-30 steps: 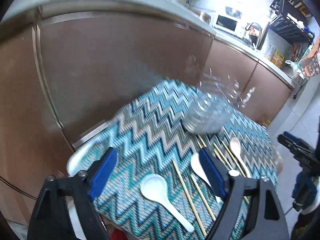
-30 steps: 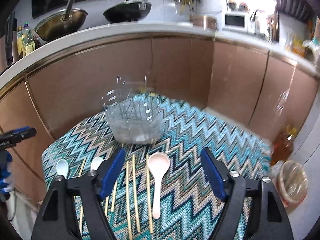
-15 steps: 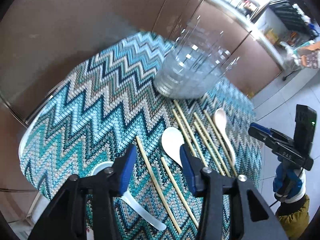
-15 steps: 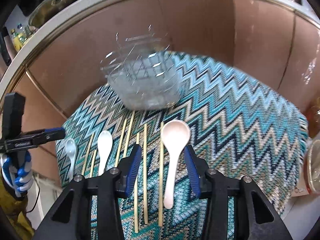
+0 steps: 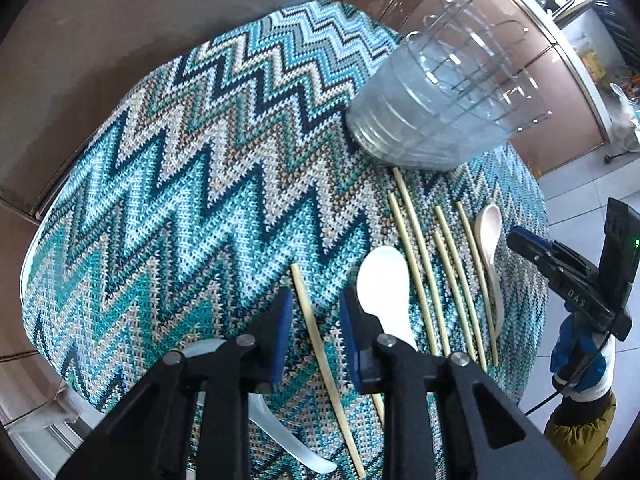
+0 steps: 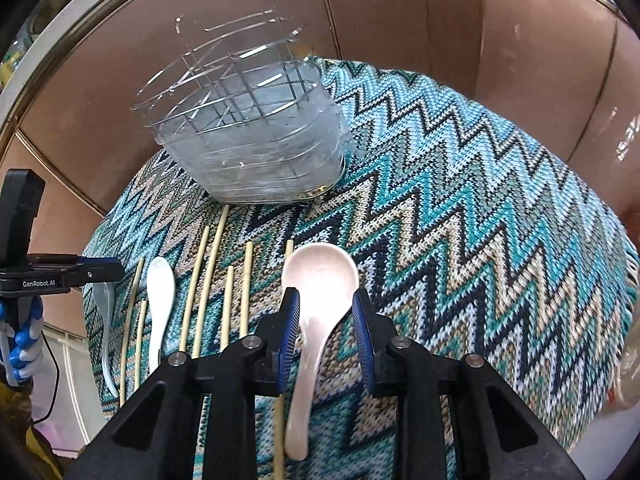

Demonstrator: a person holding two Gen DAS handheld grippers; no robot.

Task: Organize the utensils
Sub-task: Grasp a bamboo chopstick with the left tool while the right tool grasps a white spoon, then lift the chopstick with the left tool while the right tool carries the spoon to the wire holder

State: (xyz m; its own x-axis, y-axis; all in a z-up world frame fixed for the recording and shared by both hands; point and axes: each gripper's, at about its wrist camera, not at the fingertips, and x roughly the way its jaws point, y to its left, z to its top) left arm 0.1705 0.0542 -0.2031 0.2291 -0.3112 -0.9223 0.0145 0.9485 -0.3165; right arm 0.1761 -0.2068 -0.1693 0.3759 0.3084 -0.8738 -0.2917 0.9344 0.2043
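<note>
Left tongs [image 5: 314, 334] spread, straddling a chopstick [image 5: 320, 344]; right tongs [image 6: 325, 334] spread, straddling pink spoon [image 6: 316, 292]; zigzag-cloth counter [image 6: 480, 208] sitting against brown cabinets [image 6: 400, 12].

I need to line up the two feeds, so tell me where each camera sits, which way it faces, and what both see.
Left wrist: on the left gripper, looking down its open fingers at a chopstick on the zigzag cloth; the right gripper and gloved hand show at the right edge.
Right wrist: on the right gripper, fingers open around the pink spoon; the left gripper shows at the left edge.
Shared: the clear utensil holder, chopsticks, spoons, cloth.
</note>
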